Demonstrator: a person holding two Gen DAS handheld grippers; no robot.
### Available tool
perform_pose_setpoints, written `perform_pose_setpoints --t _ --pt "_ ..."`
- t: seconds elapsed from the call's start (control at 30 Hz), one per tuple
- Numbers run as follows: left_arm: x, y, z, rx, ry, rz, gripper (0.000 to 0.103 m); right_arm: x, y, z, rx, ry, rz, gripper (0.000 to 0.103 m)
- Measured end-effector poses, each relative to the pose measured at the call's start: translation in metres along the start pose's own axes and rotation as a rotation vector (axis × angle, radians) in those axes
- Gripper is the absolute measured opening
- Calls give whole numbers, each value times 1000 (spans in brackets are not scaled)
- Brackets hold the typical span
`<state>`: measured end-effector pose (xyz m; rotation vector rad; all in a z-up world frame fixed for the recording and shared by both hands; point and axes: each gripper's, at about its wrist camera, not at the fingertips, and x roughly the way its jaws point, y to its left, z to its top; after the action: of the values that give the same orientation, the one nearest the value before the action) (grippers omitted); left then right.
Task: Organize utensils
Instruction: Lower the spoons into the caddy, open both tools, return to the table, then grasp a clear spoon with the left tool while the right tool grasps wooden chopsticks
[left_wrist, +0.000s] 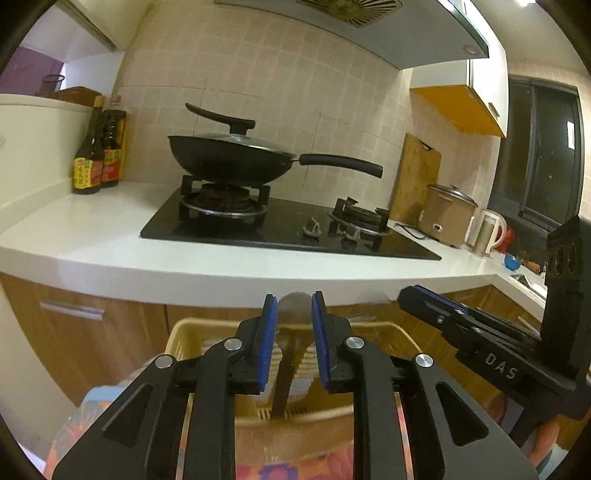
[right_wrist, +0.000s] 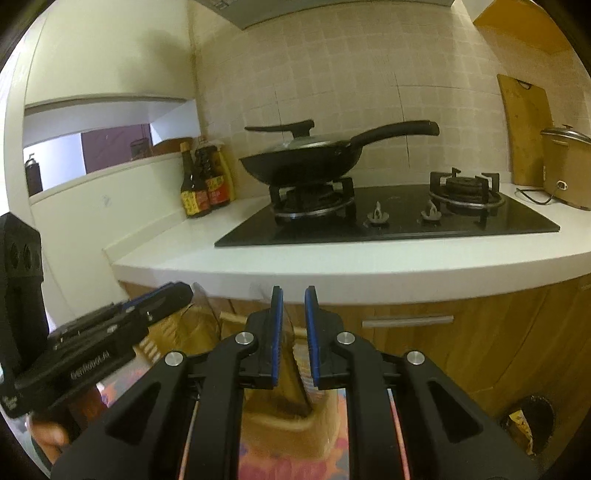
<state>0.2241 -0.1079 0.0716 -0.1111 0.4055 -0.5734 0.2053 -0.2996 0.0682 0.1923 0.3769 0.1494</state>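
Observation:
A metal spoon (left_wrist: 284, 369) stands bowl-up in the yellow slatted basket (left_wrist: 184, 326), its handle end down by the near rim. My left gripper (left_wrist: 293, 299) straddles it, and a gap shows on each side of the handle, so the jaws are open. In the right wrist view the left gripper (right_wrist: 181, 290) reaches in from the left. My right gripper (right_wrist: 293, 291) hangs over the basket (right_wrist: 288, 417), blue pads close together on a thin, pale utensil (right_wrist: 290, 325) seen edge-on. Its rounded end (left_wrist: 373, 295) shows faintly beyond the right gripper (left_wrist: 410, 293).
Ahead runs a white counter (left_wrist: 110, 240) with a black hob (left_wrist: 295, 225), a lidded wok (left_wrist: 229, 155), sauce bottles (left_wrist: 98, 155), a chopping board (left_wrist: 417, 177), a rice cooker (left_wrist: 447, 218) and a kettle (left_wrist: 487, 229). Wooden cabinet fronts (right_wrist: 424, 343) lie just behind the basket.

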Motion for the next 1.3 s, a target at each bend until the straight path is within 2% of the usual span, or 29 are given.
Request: perform_pose_setpoints --t 0.03,0.1,0.13,0.2,0.33,0.53,0.67,0.87,0.97,1.03,1.07,1.17,1.3 --pt "-5 0 -1 -3 2 -4 21 -5 -1 -1 1 4 10 13" --pt "-18 0 -2 -9 -2 -6 36 -18 -1 -3 0 22 34 29" --pt "-24 0 -3 -11 -4 -7 39 -25 0 -4 -3 24 32 37" --pt "-40 -1 -4 -16 -2 -17 41 -40 1 -7 -7 34 26 38" --pt "-72 -4 -10 -15 16 -29 45 -64 1 -12 25 111 47 38" --pt "-125 -6 -22 -22 48 -44 46 -91 13 -31 21 288 14 38" --pt "-152 -4 -38 -31 96 -44 47 -97 19 -60 27 438 -9 38" --pt "-162 2 -80 -21 254 15 47 -101 20 -107 41 602 -18 38" --pt "-156 7 -110 -22 379 45 45 -106 18 -125 24 628 -40 36" --pt "-146 9 -135 -8 492 87 45 -110 17 -135 -9 625 -72 34" --pt "-143 10 -147 -3 532 103 41 -112 17 -141 -25 632 -93 34" --pt "-142 10 -167 -8 585 66 39 -113 14 -152 -17 668 -83 30" --pt "-138 0 -178 38 645 58 39 -113 18 -161 -43 686 -89 30"
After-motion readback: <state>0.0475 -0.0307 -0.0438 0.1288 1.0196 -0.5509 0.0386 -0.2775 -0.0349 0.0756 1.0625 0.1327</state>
